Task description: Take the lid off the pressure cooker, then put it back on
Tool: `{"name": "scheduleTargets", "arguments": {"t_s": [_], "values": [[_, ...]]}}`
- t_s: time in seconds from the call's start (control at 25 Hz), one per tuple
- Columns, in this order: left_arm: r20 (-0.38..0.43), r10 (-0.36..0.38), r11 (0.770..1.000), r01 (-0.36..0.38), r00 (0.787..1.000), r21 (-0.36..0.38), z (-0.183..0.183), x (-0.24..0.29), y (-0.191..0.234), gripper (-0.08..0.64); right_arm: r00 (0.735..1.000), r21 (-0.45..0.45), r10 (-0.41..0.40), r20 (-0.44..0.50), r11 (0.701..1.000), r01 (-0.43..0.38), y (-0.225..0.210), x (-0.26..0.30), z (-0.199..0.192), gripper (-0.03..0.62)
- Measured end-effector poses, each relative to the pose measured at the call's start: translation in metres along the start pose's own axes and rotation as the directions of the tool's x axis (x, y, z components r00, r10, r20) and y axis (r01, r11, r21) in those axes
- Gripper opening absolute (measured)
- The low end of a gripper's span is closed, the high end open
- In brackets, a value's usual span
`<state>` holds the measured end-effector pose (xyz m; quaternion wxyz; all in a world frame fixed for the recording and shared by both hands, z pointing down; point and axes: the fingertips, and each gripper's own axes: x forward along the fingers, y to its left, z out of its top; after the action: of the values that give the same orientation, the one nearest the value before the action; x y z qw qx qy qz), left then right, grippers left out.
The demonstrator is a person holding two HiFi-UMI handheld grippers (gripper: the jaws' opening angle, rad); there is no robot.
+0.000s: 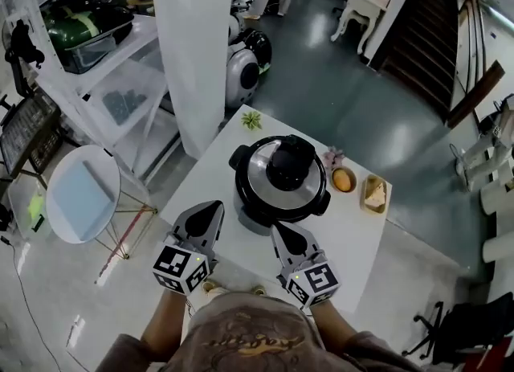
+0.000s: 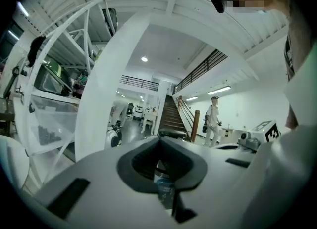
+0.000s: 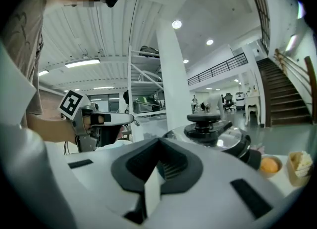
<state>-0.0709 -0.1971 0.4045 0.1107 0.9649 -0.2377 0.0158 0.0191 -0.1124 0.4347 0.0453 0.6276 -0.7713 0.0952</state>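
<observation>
The left gripper (image 1: 211,211) and right gripper (image 1: 283,234) are hovering, both pinched shut and empty, with the pressure cooker (image 1: 245,202) sitting just ahead between them, wearing its lid (image 1: 259,171).

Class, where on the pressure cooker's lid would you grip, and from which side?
Probably the raised black knob at the centre of the lid: it stands proud of the metal dome, which offers no hold. Come from the near side, jaws opened around it.

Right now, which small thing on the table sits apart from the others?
The green plant, alone at the far edge behind the cooker; the orange and tray sit together on its right.
</observation>
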Motion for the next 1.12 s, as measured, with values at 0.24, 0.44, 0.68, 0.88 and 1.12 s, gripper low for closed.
{"name": "scheduleTargets", "arguments": {"t_s": [0.24, 0.44, 0.68, 0.88, 1.12], "values": [[-0.019, -0.123, 0.992, 0.124, 0.992, 0.031, 0.005, 0.031, -0.032, 0.005, 0.993, 0.02, -0.12, 0.021, 0.993, 0.12, -0.03, -0.029, 0.005, -0.009], [-0.031, -0.168, 0.983, 0.17, 0.985, 0.07, 0.006, 0.038, -0.047, 0.005, 0.986, 0.033, -0.161, 0.044, 0.987, 0.16, -0.043, -0.045, 0.01, -0.011], [-0.039, -0.201, 0.975, 0.204, 0.979, 0.093, 0.01, 0.039, -0.057, 0.075, 0.99, 0.05, -0.128, 0.06, 0.991, 0.125, -0.051, -0.055, 0.019, 0.064], [-0.031, -0.283, 0.953, 0.285, 0.958, 0.106, 0.021, 0.041, -0.066, 0.193, 0.995, 0.056, -0.071, 0.067, 0.996, 0.067, -0.053, -0.055, 0.027, 0.228], [-0.053, -0.387, 0.911, 0.391, 0.92, 0.128, 0.025, 0.058, -0.077, 0.314, 0.994, 0.087, -0.037, 0.099, 0.996, 0.029, -0.068, -0.046, 0.037, 0.364]]}}
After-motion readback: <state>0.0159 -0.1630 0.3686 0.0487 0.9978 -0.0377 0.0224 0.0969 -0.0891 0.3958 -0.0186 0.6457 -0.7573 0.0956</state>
